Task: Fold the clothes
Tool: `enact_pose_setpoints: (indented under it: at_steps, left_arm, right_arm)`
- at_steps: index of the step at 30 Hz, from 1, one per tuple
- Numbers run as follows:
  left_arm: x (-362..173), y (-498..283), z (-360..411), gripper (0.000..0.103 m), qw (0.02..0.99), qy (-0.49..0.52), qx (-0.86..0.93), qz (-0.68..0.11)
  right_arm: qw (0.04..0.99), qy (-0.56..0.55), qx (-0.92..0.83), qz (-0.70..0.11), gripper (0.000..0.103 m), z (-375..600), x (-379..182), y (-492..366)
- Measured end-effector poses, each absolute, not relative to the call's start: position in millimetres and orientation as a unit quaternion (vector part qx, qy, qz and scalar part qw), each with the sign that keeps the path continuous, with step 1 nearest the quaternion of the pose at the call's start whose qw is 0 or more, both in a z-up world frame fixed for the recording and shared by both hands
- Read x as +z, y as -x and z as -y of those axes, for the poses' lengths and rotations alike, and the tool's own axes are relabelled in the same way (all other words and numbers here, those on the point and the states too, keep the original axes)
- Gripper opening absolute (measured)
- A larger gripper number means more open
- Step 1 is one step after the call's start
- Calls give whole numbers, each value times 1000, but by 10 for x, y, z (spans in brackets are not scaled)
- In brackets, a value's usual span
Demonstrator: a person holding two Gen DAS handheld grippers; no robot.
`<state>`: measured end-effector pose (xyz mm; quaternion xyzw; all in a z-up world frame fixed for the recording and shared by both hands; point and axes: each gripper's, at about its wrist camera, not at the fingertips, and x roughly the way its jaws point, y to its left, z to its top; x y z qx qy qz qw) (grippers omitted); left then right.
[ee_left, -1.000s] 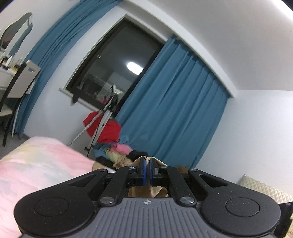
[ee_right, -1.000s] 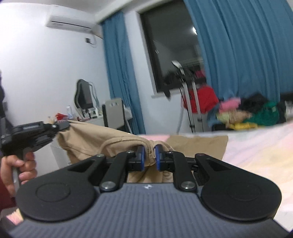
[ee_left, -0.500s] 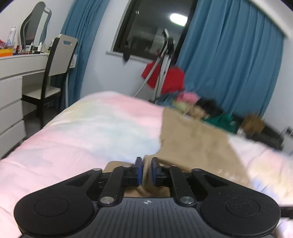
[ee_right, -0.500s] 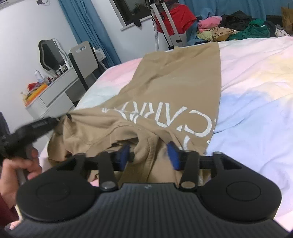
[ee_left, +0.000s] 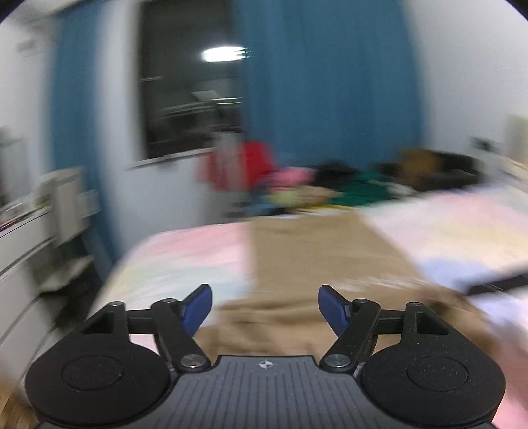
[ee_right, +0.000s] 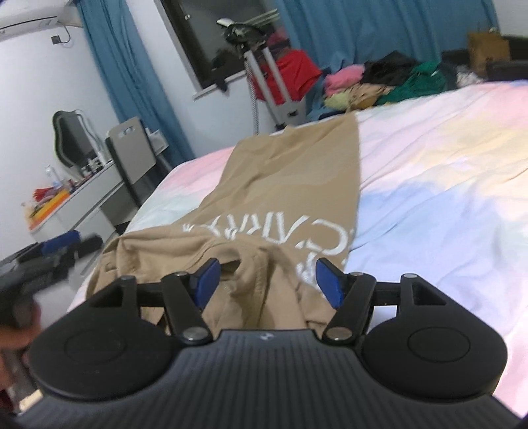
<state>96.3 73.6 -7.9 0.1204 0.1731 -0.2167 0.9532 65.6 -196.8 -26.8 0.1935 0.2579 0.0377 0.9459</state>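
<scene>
We are holding a gripper in each hand over a bed (ee_right: pixel 445 171) covered in a pastel sheet of pink, pale blue and yellow. A tan T-shirt (ee_right: pixel 290 184) lies on the bed, stretched lengthwise away from us toward the far edge, with large white lettering across its middle. Its near end, with the neck opening, is rumpled and bunched just in front of our right gripper (ee_right: pixel 268 280).

The right gripper's jaws have just been opening and now stand apart, released. The bunched collar end of the shirt lies between the blue pads (ee_right: pixel 208 280), but they do not press on it.

In the left wrist view everything is smeared by motion. Our left gripper (ee_left: pixel 265 308) has also just been opening its jaws, and they stand wide, with the tan cloth (ee_left: pixel 316 260) lying on the bed beyond and between them, not gripped. In the right wrist view, the left gripper (ee_right: pixel 56 250) shows at the left edge, blurred, beside the shirt's left shoulder, with part of our hand (ee_right: pixel 16 333) below it.

Beyond the bed stand blue curtains (ee_right: pixel 379 29) on either side of a dark window (ee_right: pixel 211 36). Below the window is a stand with a red garment (ee_right: pixel 293 76) hung on it, and next to that is a heap of clothes (ee_right: pixel 389 82) in pink, yellow, black and green. On the left, a white surface (ee_right: pixel 66 208) carries small cluttered items, with a grey chair (ee_right: pixel 132 155) drawn up to it.
</scene>
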Motion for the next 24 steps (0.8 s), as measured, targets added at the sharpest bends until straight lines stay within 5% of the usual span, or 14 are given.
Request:
enact_pose_setpoints:
  at_steps: [7, 14, 24]
  left_arm:
    - [-634, -1016, -105, 50, 902, -254, -272, -218]
    - [-783, -1216, -162, 11, 904, -257, -247, -236]
    - [151, -813, -492, 9, 951, -86, -272, -122]
  right_arm:
    - [938, -216, 24, -269, 66, 2070, -338, -671]
    - [933, -221, 33, -281, 66, 2068, -388, -724]
    - [937, -219, 54, -267, 67, 2022, -340, -687]
